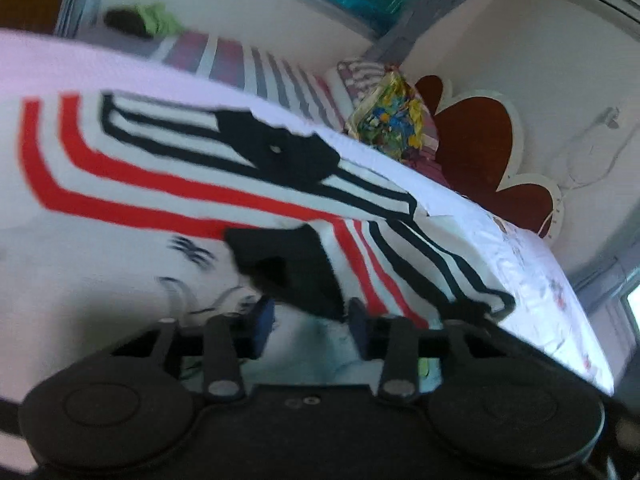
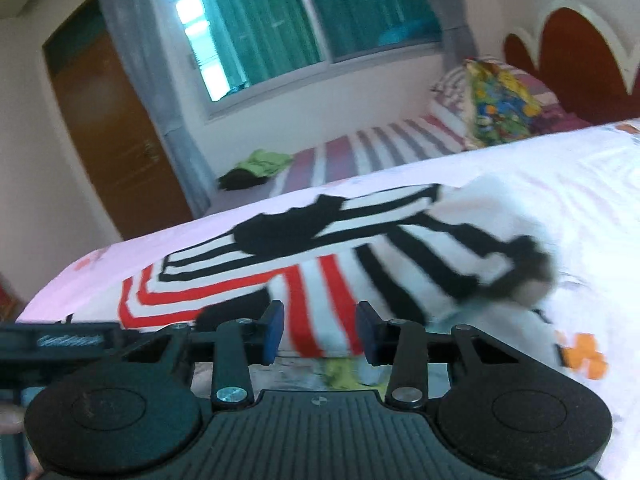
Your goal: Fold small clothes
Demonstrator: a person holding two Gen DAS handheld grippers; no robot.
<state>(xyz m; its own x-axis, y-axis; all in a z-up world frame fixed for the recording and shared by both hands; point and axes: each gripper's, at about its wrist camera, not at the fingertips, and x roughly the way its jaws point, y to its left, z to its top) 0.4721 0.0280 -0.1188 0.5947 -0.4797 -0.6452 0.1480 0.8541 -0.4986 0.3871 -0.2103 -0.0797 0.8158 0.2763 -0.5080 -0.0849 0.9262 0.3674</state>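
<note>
A small white garment [image 1: 120, 168] with red and black stripes and a black collar lies on the white bedsheet [image 1: 532, 264]. In the left wrist view my left gripper [image 1: 310, 326] is open just in front of a black cuff or collar edge [image 1: 288, 268]; nothing is between its blue pads. In the right wrist view the same garment [image 2: 320, 256] lies ahead. My right gripper [image 2: 320, 332] is open at its near striped edge, and cloth shows in the gap without being clamped. The frames are blurred.
A colourful pillow [image 2: 500, 104] and striped pillows lie by the red headboard [image 2: 576, 64]. A striped second bed [image 2: 360, 148] carries a green and a dark cloth [image 2: 256, 168]. A window [image 2: 304, 20] and a wooden door [image 2: 108, 128] stand behind.
</note>
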